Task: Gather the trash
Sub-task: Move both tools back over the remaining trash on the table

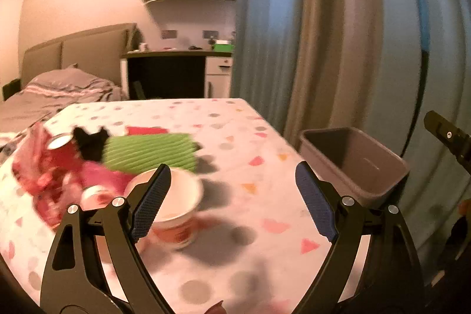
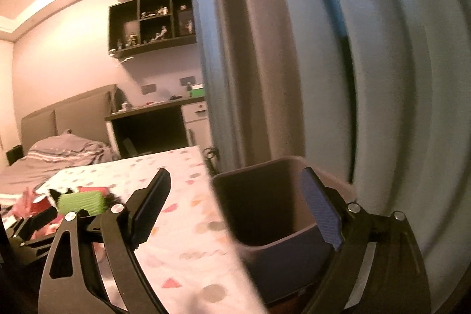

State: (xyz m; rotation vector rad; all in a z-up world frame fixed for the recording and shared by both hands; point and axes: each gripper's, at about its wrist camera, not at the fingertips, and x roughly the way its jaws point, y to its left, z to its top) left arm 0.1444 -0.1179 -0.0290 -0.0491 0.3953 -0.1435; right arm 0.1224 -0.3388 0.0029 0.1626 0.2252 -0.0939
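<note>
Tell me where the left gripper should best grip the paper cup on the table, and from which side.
Probably the paper cup by its side wall just under the open rim, coming level from the near side. It stands upright, mouth up, with wrappers crowding its left. The left gripper is already open, which looks wide enough to straddle it.

Tablecloth [image 1: 235, 119]: white with grey dots and pink/orange triangles. Bin [image 1: 379, 181]: grey. Paper cup [image 1: 176, 214]: white, orange-red print at its base. Ribbed pack [image 1: 150, 150]: bright green. Wrappers [image 1: 44, 167]: red and pink. Curtain [image 1: 323, 34]: blue-grey. Gripper pads [image 1: 316, 202]: blue, textured.
</note>
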